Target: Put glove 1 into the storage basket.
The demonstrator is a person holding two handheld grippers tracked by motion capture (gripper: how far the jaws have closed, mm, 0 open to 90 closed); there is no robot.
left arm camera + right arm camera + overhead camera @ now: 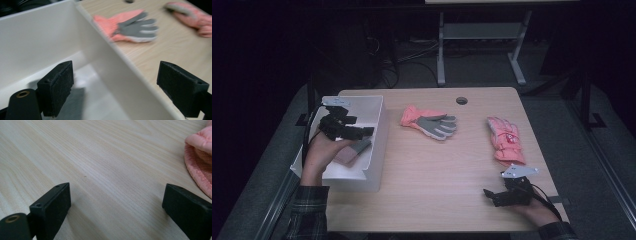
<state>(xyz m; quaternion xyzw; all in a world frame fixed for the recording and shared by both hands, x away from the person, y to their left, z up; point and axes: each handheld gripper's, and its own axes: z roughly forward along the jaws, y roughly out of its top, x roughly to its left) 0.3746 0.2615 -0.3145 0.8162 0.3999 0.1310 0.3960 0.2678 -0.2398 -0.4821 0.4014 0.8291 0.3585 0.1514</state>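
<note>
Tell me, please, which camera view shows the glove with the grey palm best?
The high view: the glove with the grey palm lies whole and sharp on the table, right of the white bin. The left gripper view shows it larger but blurred. The right gripper view shows a pink glove instead.

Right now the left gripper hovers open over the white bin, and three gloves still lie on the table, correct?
Not three: two gloves lie on the table, an orange-and-grey glove and a pink glove, as the high view shows. The left gripper does hover open over the white bin.
</note>
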